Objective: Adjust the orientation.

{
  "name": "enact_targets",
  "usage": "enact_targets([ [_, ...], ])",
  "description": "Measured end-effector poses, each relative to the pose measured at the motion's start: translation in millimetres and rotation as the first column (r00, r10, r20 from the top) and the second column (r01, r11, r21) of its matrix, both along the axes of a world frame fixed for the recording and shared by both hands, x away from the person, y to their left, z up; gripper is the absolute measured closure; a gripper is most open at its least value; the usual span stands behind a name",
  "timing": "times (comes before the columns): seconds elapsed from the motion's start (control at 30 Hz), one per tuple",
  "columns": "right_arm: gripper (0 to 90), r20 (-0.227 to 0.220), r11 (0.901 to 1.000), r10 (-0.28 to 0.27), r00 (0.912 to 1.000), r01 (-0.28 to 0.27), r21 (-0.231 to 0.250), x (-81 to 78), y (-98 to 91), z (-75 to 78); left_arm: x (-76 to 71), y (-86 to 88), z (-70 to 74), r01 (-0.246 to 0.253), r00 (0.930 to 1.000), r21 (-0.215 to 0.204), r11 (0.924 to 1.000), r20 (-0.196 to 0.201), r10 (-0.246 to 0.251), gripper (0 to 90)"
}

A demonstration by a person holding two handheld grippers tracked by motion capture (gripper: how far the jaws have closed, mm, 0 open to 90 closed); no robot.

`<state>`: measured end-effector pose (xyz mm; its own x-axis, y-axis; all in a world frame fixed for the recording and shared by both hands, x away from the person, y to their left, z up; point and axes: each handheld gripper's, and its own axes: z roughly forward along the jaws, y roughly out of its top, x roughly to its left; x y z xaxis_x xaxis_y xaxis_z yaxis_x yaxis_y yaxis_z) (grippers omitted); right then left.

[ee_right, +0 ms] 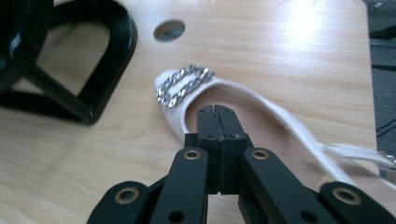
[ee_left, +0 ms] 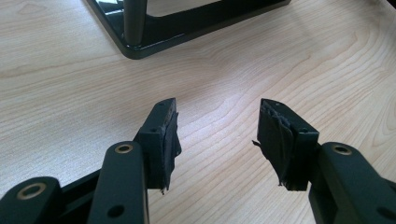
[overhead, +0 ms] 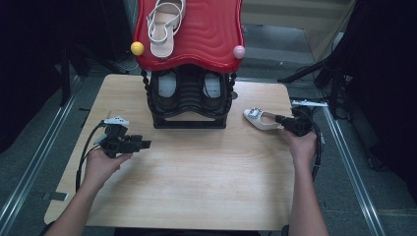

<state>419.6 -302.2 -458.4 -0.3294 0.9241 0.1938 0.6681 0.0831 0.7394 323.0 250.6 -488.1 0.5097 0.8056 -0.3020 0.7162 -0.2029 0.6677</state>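
Right gripper (ee_right: 218, 108): jaws pressed together, nothing visible between the pads; tips poised over the insole of the pale shoe (ee_right: 266, 123), to the right of the shoe rack (overhead: 189, 120). Contact with the insole not determinable. Approach from the heel end, probably to nudge or re-seat the shoe before a proper pinch.

Left gripper (ee_left: 217, 116): jaws wide apart, holding nothing, parked over bare wood just off the rack's front left corner; likely kept in reserve and clear of the working side.

Table (overhead: 196, 172): light wood, bearing the rack at its far middle.

Shoe rack: black frame, wavy red top shelf (overhead: 206, 29), yellow knob (overhead: 137, 48) and pink knob (overhead: 239, 51) at the shelf's front corners.

White sandal (overhead: 164, 24): lying on the red shelf, left half; right half free, plausibly reserved for a second shoe.

Dark pair (overhead: 167, 86): stowed side by side on the lower tier, toes outward.

Pale shoe: flat on the table, near the rack's right foot yet apart from it, toe towards the rack.

Jewelled buckle (ee_right: 183, 85): on the shoe's toe, nearest the rack.
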Motion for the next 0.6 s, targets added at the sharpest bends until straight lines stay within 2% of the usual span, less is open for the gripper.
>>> enact_targets([
  [0.03,90.0,0.005,0.9998,-0.010,0.9999,0.010,0.017,0.5,-4.4,1.6,0.1,0.1,0.0,0.002,1.0000,0.002,1.0000,-0.002,-0.002,48.2],
  [0.1,90.0,0.011,0.9997,-0.025,0.9996,0.025,0.000,0.6,-8.8,4.2,0.1,-0.5,-0.3,0.004,1.0000,0.002,1.0000,-0.002,-0.004,48.2],
  [0.2,90.0,0.020,0.9977,-0.042,0.9989,0.043,-0.053,1.9,-14.2,4.7,0.1,-1.8,-0.8,0.008,1.0000,0.005,1.0000,-0.001,-0.008,48.1],
  [0.33,90.0,0.002,0.9888,-0.057,0.9984,0.057,-0.138,4.3,-15.4,-3.7,-0.6,-1.7,0.2,0.004,0.9999,0.009,1.0000,0.014,-0.004,48.3],
  [0.4,90.0,-0.011,0.9885,-0.051,0.9986,0.049,-0.143,5.9,-15.9,-8.3,-1.0,-1.5,0.4,0.004,0.9998,0.008,1.0000,0.019,-0.004,48.3],
  [0.5,90.0,-0.046,0.9924,-0.046,0.9979,0.041,-0.116,8.0,-15.4,-16.5,-1.2,-2.1,-0.1,0.009,0.9999,0.004,1.0000,0.015,-0.009,48.3],
  [0.6,90.0,-0.074,0.9923,-0.035,0.9966,0.026,-0.121,9.5,-11.8,-23.5,-1.6,-2.5,-0.4,0.014,0.9998,0.009,0.9999,0.014,-0.014,48.3],
])
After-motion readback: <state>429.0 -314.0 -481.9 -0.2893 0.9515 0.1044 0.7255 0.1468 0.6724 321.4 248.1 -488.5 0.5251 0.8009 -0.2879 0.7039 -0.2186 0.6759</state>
